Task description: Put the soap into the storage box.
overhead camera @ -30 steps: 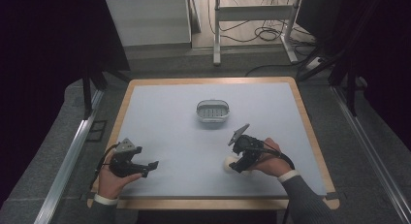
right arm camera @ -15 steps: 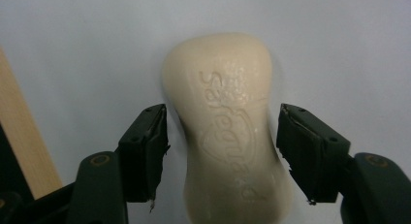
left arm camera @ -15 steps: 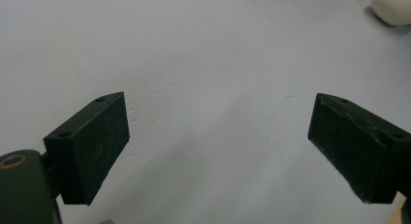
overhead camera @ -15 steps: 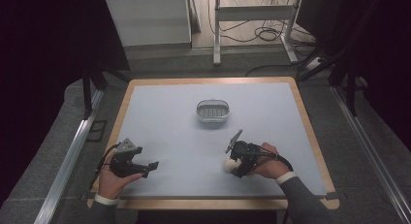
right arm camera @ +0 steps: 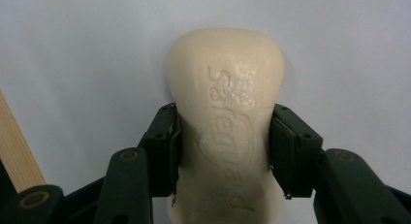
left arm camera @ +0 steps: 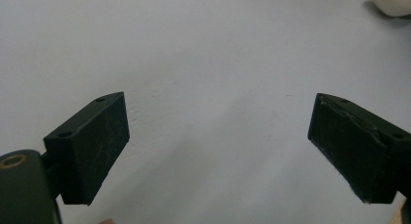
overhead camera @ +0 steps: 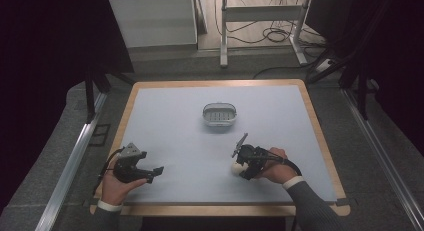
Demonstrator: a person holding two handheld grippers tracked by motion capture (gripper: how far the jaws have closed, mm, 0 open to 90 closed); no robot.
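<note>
A cream bar of soap [right arm camera: 223, 64] with embossed lettering lies on the pale blue table mat, at the front right in the high view [overhead camera: 235, 167]. My right gripper [right arm camera: 224, 115] has just been closing its jaws, and both pads now press on the soap's sides. In the high view the right gripper [overhead camera: 240, 167] points left, low over the mat. My left gripper [overhead camera: 153, 174] rests at the front left in a hand, its jaws wide apart with nothing between them [left arm camera: 218, 136]. The soap [left arm camera: 393, 1] is far off at the top right of the left gripper view.
A small grey soap dish [overhead camera: 205, 114] with a ribbed bottom stands mid-table, beyond the right gripper. The mat [overhead camera: 170, 121] has a wooden border [overhead camera: 320, 136]. Dark floor, metal rails and cables surround the table.
The right gripper's jaws have come together onto the soap, and the hand has shifted slightly toward it. The left gripper has stayed put.
</note>
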